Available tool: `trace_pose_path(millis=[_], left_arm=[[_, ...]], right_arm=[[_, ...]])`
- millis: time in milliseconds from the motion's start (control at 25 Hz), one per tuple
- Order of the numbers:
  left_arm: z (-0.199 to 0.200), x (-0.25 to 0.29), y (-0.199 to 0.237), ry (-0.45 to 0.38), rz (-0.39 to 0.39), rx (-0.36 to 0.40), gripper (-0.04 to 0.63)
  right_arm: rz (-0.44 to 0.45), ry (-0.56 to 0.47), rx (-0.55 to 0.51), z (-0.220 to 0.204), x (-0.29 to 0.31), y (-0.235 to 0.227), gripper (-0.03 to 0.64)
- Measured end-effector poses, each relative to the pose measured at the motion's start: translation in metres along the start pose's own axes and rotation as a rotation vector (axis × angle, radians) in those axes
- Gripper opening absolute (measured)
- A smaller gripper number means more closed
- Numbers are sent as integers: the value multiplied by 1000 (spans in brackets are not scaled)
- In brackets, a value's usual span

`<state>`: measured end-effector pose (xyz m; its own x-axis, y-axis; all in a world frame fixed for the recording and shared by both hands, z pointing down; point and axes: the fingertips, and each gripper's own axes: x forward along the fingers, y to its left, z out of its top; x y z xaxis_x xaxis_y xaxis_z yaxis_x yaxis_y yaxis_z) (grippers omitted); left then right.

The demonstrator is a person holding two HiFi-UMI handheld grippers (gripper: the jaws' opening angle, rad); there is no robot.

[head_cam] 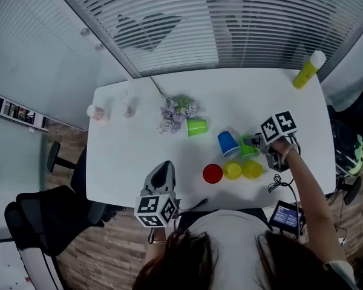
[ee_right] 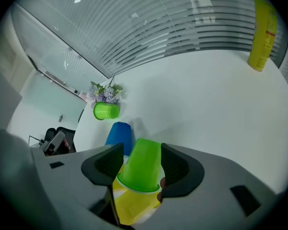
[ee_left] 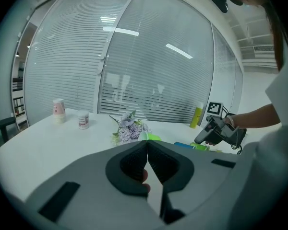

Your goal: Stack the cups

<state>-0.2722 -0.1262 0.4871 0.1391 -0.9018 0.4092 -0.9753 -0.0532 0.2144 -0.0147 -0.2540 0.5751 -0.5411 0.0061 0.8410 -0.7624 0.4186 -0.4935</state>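
Six coloured cups [head_cam: 232, 170], one yellow bottle [head_cam: 308, 70]

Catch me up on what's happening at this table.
A person is working with plastic cups on a white table, a hand-held gripper in each hand. The right hand-held gripper has its jaws wide around a green cup, not squeezing it, with a yellow cup right beside it. The left hand-held gripper is shut and empty, near the table's front edge. A blue cup, a red cup and a second green cup by the flowers are unstacked.
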Motion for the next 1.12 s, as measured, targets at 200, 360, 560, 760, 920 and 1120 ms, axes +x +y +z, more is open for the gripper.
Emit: trace_pose_path(millis=[200, 360, 560, 760, 920, 1120], left_arm=[[-6, 8, -2, 37, -31, -9, 21], [-12, 13, -3, 69, -55, -14, 21], [-16, 17, -4, 90, -69, -12, 21], [-18, 20, -7, 103, -96, -8, 21], [-18, 25, -10, 110, -131, -8, 21], [-20, 32, -15, 130, -187, -2, 21]], right_arm=[[30, 75, 72, -4, 15, -4, 284], [23, 126, 103, -12, 26, -8, 284], [43, 102, 139, -13, 29, -7, 278], [51, 30, 156, -9, 21, -6, 272], [40, -56, 157, -2, 9, -3, 268], [23, -197, 152, 6, -11, 3, 267]])
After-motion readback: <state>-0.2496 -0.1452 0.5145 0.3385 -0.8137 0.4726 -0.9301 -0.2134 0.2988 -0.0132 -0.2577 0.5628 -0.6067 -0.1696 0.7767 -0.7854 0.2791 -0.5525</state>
